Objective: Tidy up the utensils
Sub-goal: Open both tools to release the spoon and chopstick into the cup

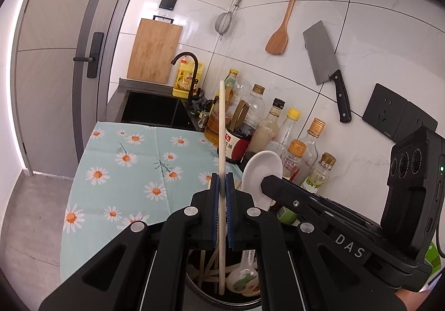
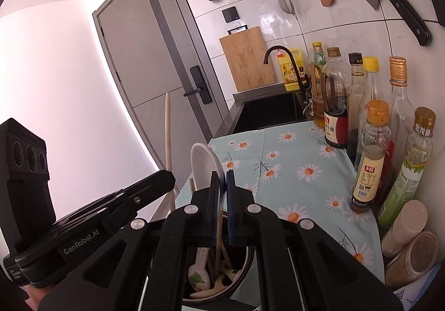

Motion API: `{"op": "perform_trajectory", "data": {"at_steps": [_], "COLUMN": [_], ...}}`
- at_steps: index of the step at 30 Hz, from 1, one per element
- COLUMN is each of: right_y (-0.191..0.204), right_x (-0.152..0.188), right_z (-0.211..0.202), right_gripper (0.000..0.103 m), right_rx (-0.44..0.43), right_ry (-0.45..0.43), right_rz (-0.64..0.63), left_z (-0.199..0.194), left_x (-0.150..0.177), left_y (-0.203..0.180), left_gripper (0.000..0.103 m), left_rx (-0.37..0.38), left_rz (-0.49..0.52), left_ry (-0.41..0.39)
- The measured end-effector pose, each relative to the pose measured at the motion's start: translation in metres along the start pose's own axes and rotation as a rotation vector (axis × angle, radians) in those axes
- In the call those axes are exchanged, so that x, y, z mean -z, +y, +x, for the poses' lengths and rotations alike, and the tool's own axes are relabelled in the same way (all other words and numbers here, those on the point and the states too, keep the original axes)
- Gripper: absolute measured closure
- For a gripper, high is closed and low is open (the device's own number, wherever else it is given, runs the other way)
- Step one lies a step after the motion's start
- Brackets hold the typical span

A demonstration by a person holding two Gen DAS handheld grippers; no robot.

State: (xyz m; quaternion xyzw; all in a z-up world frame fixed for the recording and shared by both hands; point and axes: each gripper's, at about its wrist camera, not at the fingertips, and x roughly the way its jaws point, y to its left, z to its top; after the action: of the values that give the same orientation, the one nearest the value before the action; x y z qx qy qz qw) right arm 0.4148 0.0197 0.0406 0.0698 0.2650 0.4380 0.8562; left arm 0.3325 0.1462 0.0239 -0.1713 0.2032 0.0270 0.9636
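My left gripper [image 1: 222, 181] is shut on a pale wooden chopstick [image 1: 221, 127], held upright over a round metal pot [image 1: 194, 287] that holds several chopsticks and spoons. The chopstick also shows in the right wrist view [image 2: 167, 127]. My right gripper [image 2: 222, 180] is shut on a white ceramic spoon [image 2: 205, 163], bowl end up, above the same pot [image 2: 247, 263]. The spoon also shows in the left wrist view [image 1: 260, 169], held by the right gripper body [image 1: 306, 205]. A painted spoon [image 2: 198, 274] lies in the pot.
A daisy-print cloth [image 1: 125, 172] covers the counter. Several sauce and oil bottles [image 2: 370, 155] stand along the tiled wall at right, with spice jars [image 2: 403, 230] nearer. A black sink [image 1: 153, 110] and faucet lie beyond. A cleaver [image 1: 325, 69], wooden spatula and strainer hang on the wall.
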Motion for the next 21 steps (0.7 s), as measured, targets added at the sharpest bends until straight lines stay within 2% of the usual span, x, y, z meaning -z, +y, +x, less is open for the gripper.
{"op": "perform_trajectory", "data": {"at_steps": [2, 4, 5, 10, 12, 21], "right_y": [-0.002, -0.003, -0.004, -0.007, -0.007, 0.001], "right_x": [0.001, 0.001, 0.0, -0.003, -0.004, -0.005], "right_z": [-0.001, -0.004, -0.005, -0.017, -0.022, -0.045], "right_gripper": [0.091, 0.081, 0.079, 0.079, 0.079, 0.078], "right_rx": [-0.004, -0.007, -0.006, -0.01, -0.009, -0.019], "right_ry": [0.004, 0.003, 0.002, -0.016, -0.023, -0.041], "right_rz": [0.015, 0.028, 0.034, 0.048, 0.049, 0.041], "left_z": [0.0, 0.0, -0.001, -0.008, -0.011, -0.035], "left_x": [0.002, 0.002, 0.003, 0.002, 0.002, -0.001], "left_y": [0.001, 0.001, 0.002, 0.004, 0.003, -0.005], "left_gripper": [0.098, 0.098, 0.098, 0.097, 0.082, 0.081], "left_rx": [-0.004, -0.015, -0.019, -0.021, -0.02, -0.031], "left_rz": [-0.004, -0.006, -0.01, -0.021, -0.023, -0.021], "left_ry": [0.008, 0.014, 0.014, 0.015, 0.012, -0.006]}}
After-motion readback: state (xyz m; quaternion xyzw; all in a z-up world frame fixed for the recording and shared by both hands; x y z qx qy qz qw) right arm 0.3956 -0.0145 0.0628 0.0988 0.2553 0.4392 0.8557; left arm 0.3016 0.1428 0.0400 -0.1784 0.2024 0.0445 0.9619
